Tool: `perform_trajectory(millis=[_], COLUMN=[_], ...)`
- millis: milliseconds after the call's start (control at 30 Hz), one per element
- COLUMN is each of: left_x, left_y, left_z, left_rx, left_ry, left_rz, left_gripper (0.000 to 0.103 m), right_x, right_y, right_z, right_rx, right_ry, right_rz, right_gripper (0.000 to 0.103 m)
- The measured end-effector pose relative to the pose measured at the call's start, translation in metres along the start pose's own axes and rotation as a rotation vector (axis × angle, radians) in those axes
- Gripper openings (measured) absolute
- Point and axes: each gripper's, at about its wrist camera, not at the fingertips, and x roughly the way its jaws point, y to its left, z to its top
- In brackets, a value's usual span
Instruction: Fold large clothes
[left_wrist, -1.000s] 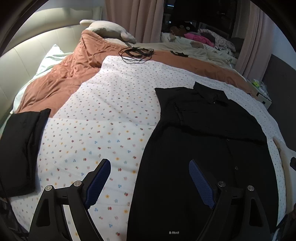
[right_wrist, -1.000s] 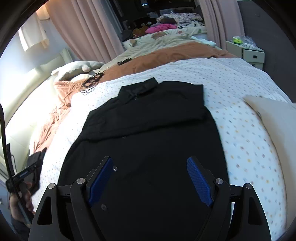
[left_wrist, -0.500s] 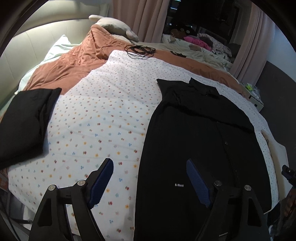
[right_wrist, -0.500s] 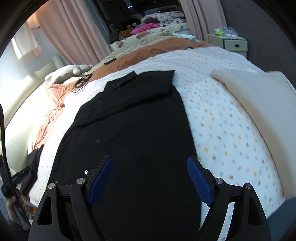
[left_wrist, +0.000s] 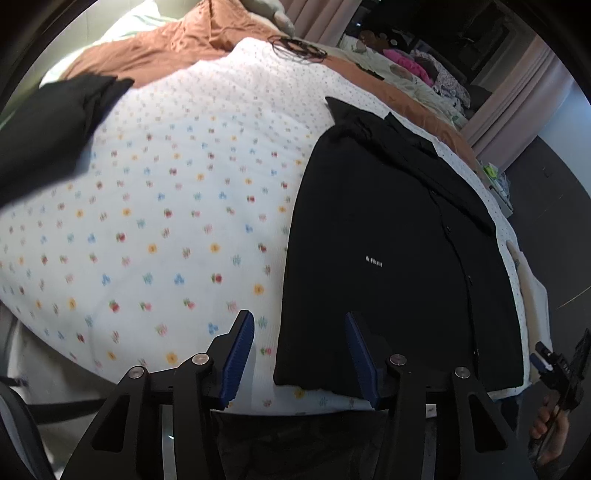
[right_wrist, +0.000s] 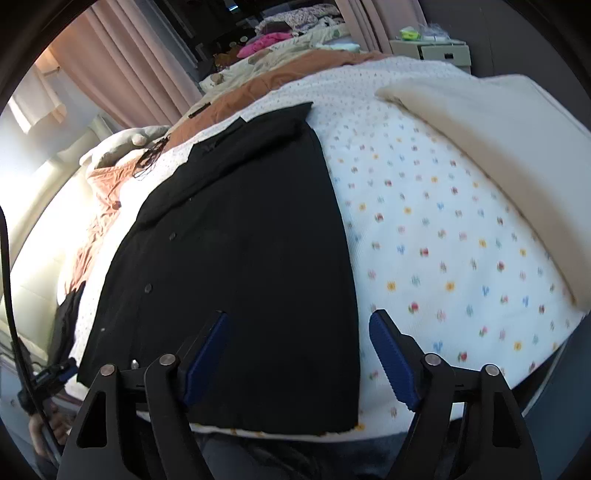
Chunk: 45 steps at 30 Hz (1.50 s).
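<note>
The black shirt (left_wrist: 388, 236) lies flat on the floral quilt (left_wrist: 166, 229), sleeves already folded in; the lengthwise fold remains, I judge. My left gripper (left_wrist: 299, 354) and right gripper (right_wrist: 299, 354) hover at its hem, both spread wide, holding nothing. A folded black garment (left_wrist: 48, 122) lies well left of it, a cream pillow (right_wrist: 498, 155) to the right.

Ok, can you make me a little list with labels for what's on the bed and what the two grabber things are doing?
main garment: black shirt, lying flat, buttons showing, collar at the far end
surface: flowered white quilt
other clothing: folded dark garment, at the quilt's left edge
also there: cream pillow, right of the shirt
left gripper: open, at the shirt's near left corner
right gripper: open, at the near right corner
</note>
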Motion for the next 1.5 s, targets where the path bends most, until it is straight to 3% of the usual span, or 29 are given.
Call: perform_trajectory(millis=[267,367,600,700,800,833,867,967,1033,1500], left_x=[0.016,0.021,0.029,0.028,0.023,0.022,0.021,0.014,0.006,-0.109], left_y=[0.009,0.009,0.012,0.013,0.017,0.018,0.021,0.027,0.025,0.018], left_z=[-0.016,-0.014,-0.009,-0.011,-0.017,-0.02,-0.021,-0.025,-0.024,-0.009], left_rx=[-0.059,-0.069,-0.108,-0.105,-0.113,-0.12,-0.133,-0.198,-0.202,-0.218], left_ry=[0.066,0.067,0.058,0.051,0.041,0.036,0.03,0.001,-0.03,-0.239], left_rz=[-0.076,-0.081,-0.116,-0.12,-0.131,-0.134,-0.139,-0.171,-0.185,-0.354], left_gripper=[0.037,0.037,0.037,0.036,0.032,0.028,0.024,0.014,0.013,0.011], right_x=[0.008,0.016,0.027,0.028,0.031,0.031,0.032,0.027,0.019,-0.073], right_y=[-0.029,-0.039,-0.048,-0.044,-0.042,-0.042,-0.043,-0.044,-0.035,0.027], right_z=[-0.021,-0.029,-0.039,-0.044,-0.046,-0.047,-0.048,-0.048,-0.044,-0.003], right_rx=[0.072,0.129,0.273,0.277,0.285,0.285,0.29,0.317,0.282,0.139], right_ry=[0.029,0.051,0.044,0.032,0.039,0.042,0.042,0.007,-0.021,-0.194], right_rz=[0.055,0.119,0.319,0.332,0.343,0.332,0.317,0.354,0.333,0.446], right_gripper=[0.075,0.07,0.069,0.069,0.051,0.031,0.019,0.014,0.013,0.012])
